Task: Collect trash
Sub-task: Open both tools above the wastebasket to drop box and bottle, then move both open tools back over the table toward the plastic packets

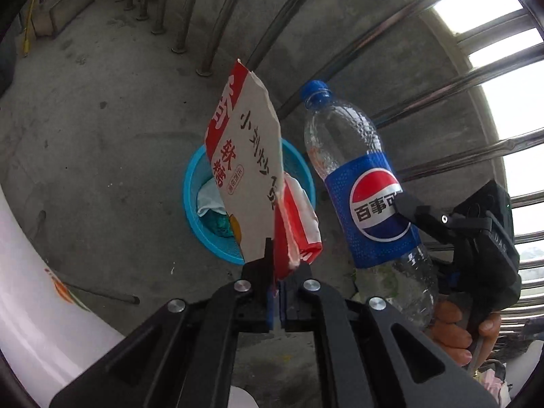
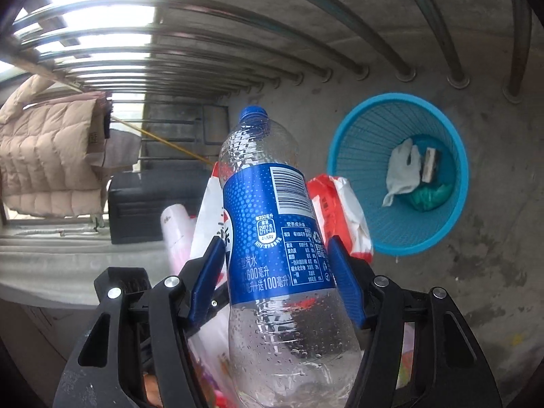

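We look down past both grippers at a concrete floor [image 1: 102, 156] fenced by steel railing bars [image 1: 442, 81].

Left gripper [image 1: 278, 301]: jaws nearly together, only a thin slit between the blue pads. A snack wrapper [image 1: 251, 156], beige and red with printed characters, stands up out of that slit, and a crumpled red-and-white wrapper [image 1: 299, 224] sits beside it in the same pinch. Both rise above the fingertips. The pads are on them, so we count it a grip.

Right gripper [image 2: 278, 272]: jaws wide, blue pads [image 2: 343, 278] set against either side of a clear plastic soda bottle [image 2: 272, 210] at its blue label. Bottle tilted, blue cap pointing away from us, droplets inside, otherwise empty. From the left wrist view we see the same bottle [image 1: 360, 183] with one black finger across the label, and a hand [image 1: 455, 329] gripping the handle below.

Blue mesh wastebasket [image 2: 401, 238] stands on the floor near the railing. In it lie a white glove or cloth, something green and a small pale block. In the left view the wrappers hang over the basket [image 1: 193, 197]; in the right view the basket lies to the right of the bottle, apart from it.

A beige padded jacket [image 2: 44, 156] hangs on the railing at far left.
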